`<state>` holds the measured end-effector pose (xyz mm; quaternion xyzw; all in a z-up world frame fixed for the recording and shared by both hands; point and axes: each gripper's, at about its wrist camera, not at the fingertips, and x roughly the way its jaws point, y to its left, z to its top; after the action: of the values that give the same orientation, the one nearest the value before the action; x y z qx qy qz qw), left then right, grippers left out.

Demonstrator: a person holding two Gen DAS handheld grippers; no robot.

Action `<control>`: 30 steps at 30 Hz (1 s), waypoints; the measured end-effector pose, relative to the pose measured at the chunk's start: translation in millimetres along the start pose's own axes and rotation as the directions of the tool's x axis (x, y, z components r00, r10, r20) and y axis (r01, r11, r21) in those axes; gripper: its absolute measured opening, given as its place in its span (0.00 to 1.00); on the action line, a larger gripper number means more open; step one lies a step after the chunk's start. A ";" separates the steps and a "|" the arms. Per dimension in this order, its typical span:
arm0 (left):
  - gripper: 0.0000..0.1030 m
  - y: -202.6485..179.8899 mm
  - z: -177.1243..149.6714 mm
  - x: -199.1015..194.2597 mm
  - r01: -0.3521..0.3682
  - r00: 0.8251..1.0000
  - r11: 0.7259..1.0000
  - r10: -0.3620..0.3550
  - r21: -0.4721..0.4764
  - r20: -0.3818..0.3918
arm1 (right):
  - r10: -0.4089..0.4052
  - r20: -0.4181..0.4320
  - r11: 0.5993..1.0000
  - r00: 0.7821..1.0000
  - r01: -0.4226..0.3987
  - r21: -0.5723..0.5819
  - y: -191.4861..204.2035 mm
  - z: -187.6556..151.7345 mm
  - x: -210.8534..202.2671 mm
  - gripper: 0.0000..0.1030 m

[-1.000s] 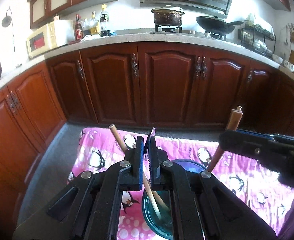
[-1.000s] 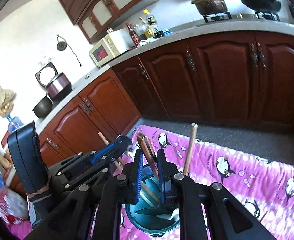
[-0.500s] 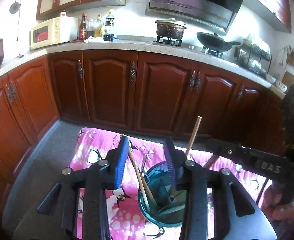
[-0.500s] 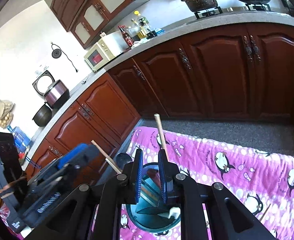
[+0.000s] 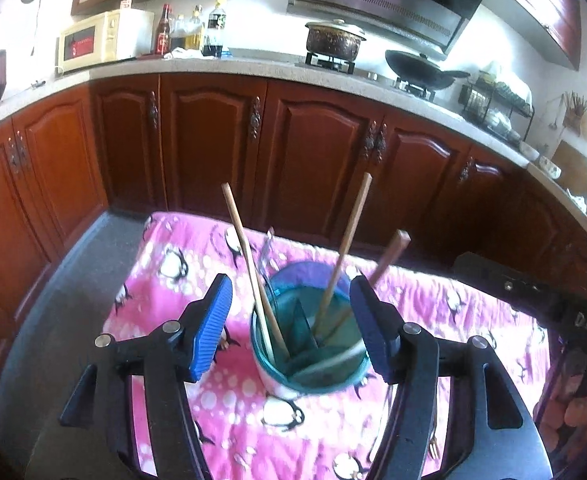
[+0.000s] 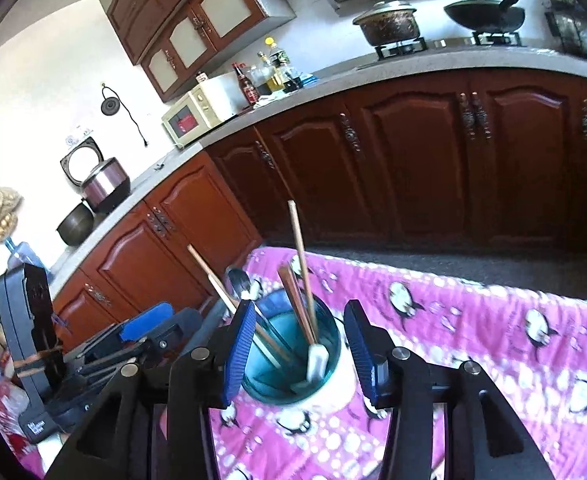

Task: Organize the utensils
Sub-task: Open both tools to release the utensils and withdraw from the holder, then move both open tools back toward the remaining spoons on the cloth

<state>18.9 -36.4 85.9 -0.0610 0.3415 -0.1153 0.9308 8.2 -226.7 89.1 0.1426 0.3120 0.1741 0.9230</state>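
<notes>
A teal utensil holder [image 5: 313,376] with inner dividers stands on a pink penguin cloth [image 5: 181,280]. It holds two light wooden sticks [image 5: 253,276], a brown-handled utensil [image 5: 389,252] and a metal spoon [image 5: 267,248]. My left gripper [image 5: 291,328] is open and empty, its blue pads on either side of the holder. In the right wrist view the holder [image 6: 325,376] sits between the open, empty right gripper's [image 6: 299,350] pads, with a metal spoon [image 6: 239,282] and a white-handled utensil [image 6: 317,360] inside.
The left gripper's body [image 6: 133,344] shows at the left of the right wrist view; the right gripper's body [image 5: 533,296] shows at the right of the left wrist view. Dark wooden cabinets [image 5: 313,160] and grey floor [image 5: 53,320] lie beyond the cloth.
Both grippers have opened and let go of the utensils they held, which now stand in the holder. Both have drawn back a little from it.
</notes>
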 end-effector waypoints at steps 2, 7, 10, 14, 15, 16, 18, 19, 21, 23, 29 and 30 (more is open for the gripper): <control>0.60 -5.3 -6.6 -1.2 -0.002 1.000 1.000 0.002 0.006 -0.009 | -0.030 -0.005 1.000 1.000 0.030 -0.007 -1.5 -10.6 -6.8 0.43; 0.60 -22.5 -26.0 -3.9 0.000 1.000 0.999 0.001 0.034 -0.027 | -0.090 -0.008 0.996 0.996 0.090 0.009 -10.9 -38.7 -26.2 0.43; 0.60 -35.6 -35.6 -5.5 0.005 0.999 0.998 -0.003 0.056 -0.040 | -0.120 -0.009 0.993 0.993 0.120 0.017 -16.1 -50.4 -36.5 0.43; 0.60 -51.2 -45.6 -9.6 0.011 0.999 0.997 -0.007 0.077 -0.049 | -0.174 -0.008 0.985 0.985 0.174 0.009 -20.9 -64.5 -50.7 0.44; 0.60 -55.3 -47.8 -10.1 0.018 0.998 0.997 -0.014 0.081 -0.053 | -0.184 -0.009 0.983 0.983 0.184 0.009 -21.9 -67.4 -54.7 0.44; 0.60 -59.9 -50.3 -10.7 0.023 0.998 0.996 -0.018 0.088 -0.057 | -0.192 -0.010 0.981 0.981 0.192 0.009 -23.0 -70.2 -57.8 0.45; 0.60 -67.7 -54.1 -11.8 0.030 0.998 0.994 -0.023 0.105 -0.061 | -0.204 -0.013 0.979 0.979 0.204 0.012 -26.0 -76.7 -63.9 0.50; 0.60 -72.2 -56.6 -12.5 0.034 0.998 0.993 -0.027 0.115 -0.063 | -0.208 -0.013 0.978 0.978 0.208 0.014 -26.9 -79.8 -66.3 0.51; 0.60 -78.9 -60.5 -12.4 0.041 0.997 0.991 -0.032 0.130 -0.069 | -0.220 -0.011 0.975 0.975 0.220 0.022 -30.6 -86.6 -73.9 0.51; 0.60 -85.3 -65.2 -11.6 0.051 0.996 0.989 -0.040 0.140 -0.081 | -0.228 -0.015 0.973 0.973 0.229 0.029 -34.5 -91.2 -79.6 0.51; 0.60 -97.3 -74.3 -6.6 0.068 0.993 0.986 -0.051 0.155 -0.108 | -0.255 -0.031 0.965 0.966 0.256 0.056 -49.2 -104.3 -92.4 0.57; 0.60 -100.0 -76.0 -5.0 0.071 0.992 0.985 -0.053 0.159 -0.114 | -0.260 -0.035 0.963 0.965 0.261 0.060 -52.8 -107.5 -94.3 0.58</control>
<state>-51.5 -134.4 50.6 0.0109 0.3795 -0.1750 0.9084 -117.0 -296.2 36.9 0.1276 0.3459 0.0431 0.9286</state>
